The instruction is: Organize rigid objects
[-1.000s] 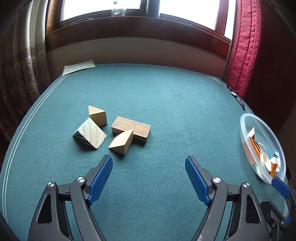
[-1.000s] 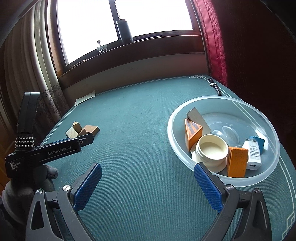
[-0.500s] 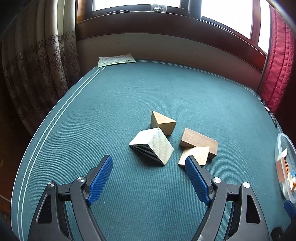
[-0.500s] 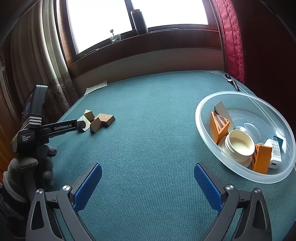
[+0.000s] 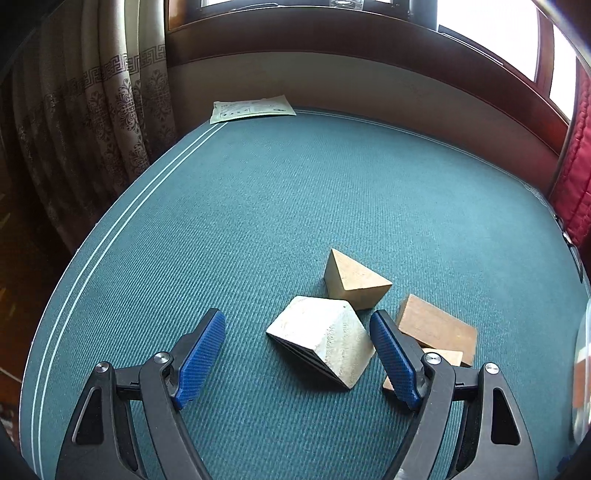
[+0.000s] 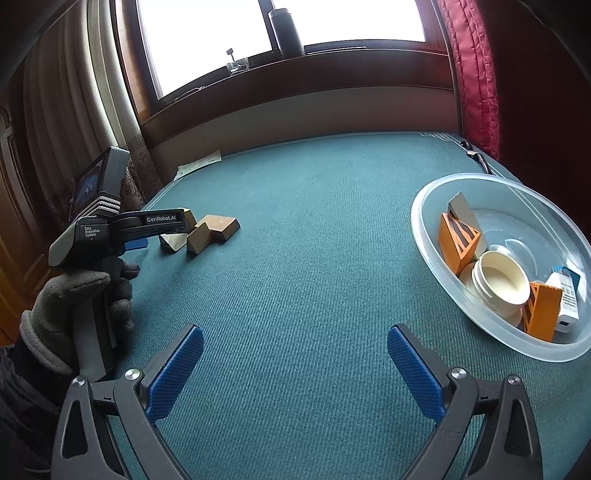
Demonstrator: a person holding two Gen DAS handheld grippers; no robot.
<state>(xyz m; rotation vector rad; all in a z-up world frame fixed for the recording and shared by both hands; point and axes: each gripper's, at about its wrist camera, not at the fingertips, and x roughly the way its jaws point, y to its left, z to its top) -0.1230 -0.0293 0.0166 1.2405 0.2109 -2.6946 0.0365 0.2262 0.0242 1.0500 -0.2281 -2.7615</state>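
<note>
A: Logging the surface: we see teal cloth [image 5: 332,192] bordered by curtains [image 5: 110,110] and a window sill [image 6: 295,70].

B: We note both grippers, left [image 5: 297,328] and right [image 6: 295,343], gaping empty; wooden blocks [image 5: 325,336] at the left tips, bowl [image 6: 424,236] apart.

Blown-out window [image 6: 288,33] backlight, fisheye-bent edges

"GenRobot.AI" on left gripper [image 6: 155,236]
</note>
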